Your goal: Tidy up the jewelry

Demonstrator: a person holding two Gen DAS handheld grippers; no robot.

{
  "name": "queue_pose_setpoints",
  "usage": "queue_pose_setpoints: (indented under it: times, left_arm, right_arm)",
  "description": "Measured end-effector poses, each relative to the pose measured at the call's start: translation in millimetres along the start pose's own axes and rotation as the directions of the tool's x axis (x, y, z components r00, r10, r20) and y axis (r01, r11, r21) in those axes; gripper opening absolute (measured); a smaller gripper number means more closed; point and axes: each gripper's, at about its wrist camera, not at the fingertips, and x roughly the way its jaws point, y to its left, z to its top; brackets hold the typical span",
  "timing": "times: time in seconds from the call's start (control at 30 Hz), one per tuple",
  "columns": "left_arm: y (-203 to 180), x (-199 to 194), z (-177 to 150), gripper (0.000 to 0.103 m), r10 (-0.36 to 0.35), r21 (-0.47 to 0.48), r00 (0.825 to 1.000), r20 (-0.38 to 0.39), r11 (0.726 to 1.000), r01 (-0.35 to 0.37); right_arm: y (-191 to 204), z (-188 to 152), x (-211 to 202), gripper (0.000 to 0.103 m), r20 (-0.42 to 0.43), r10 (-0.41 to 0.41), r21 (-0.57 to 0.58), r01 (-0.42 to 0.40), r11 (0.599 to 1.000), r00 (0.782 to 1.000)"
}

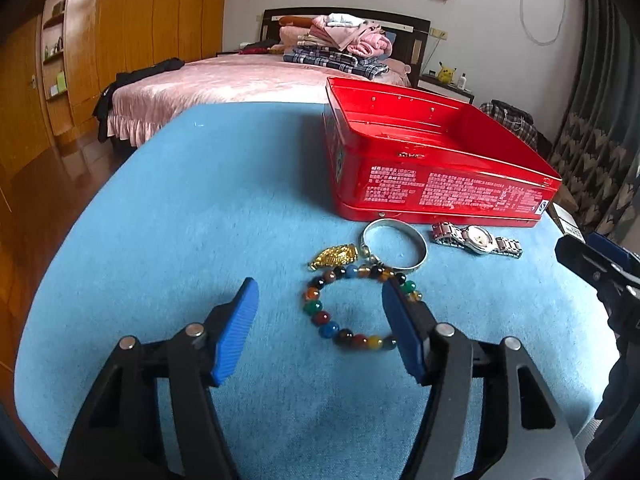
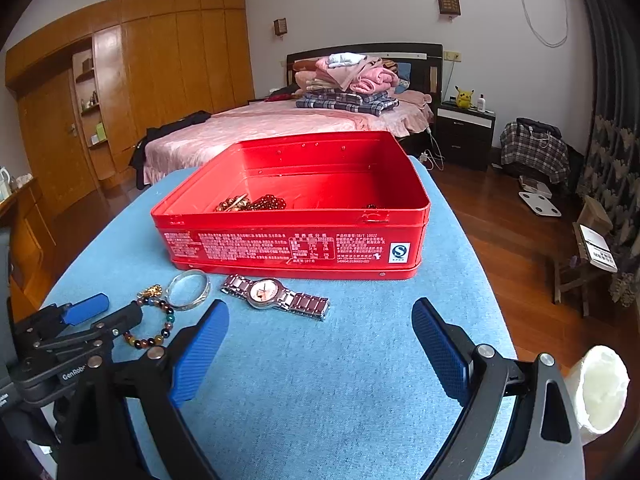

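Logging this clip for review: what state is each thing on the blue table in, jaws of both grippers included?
Red tin: open, no lid on, some beaded jewelry already inside.
Beaded bracelet: flat on the table, between the left jaws, not gripped.
Silver bangle: lying flat, touching the beads.
Gold piece: lying beside the bangle.
Watch: laid out flat, face up.
Left gripper: jaws open.
Right gripper: jaws open, holding nothing.
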Motion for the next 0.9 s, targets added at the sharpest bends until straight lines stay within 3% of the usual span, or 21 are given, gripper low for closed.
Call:
queue_pose_setpoints:
  times: [0.27,0.47,0.8,0.9]
  left_arm:
    - [8.3,8.2,-1.4,0.048,-0.030,-0.026,0.999,-0.038,0.999,0.029]
    - [5.7,10.8,-2.4,0.010,-0.041,-0.007,0.998,-0.043,0.999,0.041]
    - [7.6,8.5,-2.4,0.007,-0.068,-0.023,0.997,-0.025,0.997,0.068]
    - [6.8,8.4,-0.2,0.007,-0.058,-0.020,0.998,-0.018,0.998,0.058]
  right_arm:
    - [0.2,-1.1,0.9,0.091,0.000,0.006,-0.006,-0.006,1.000,1.000]
    - [0.0,-1.6,2.6,0.091,-0.005,0.007,-0.006,-0.007,1.000,1.000]
    - [1.6,7.6,18.2,0.090,-0.044,0.027,-0.025,-0.028,0.999,0.999]
    - [5.2,11.2,30.6,0.085,-0.075,0.028,-0.044,-0.031,0.999,0.997]
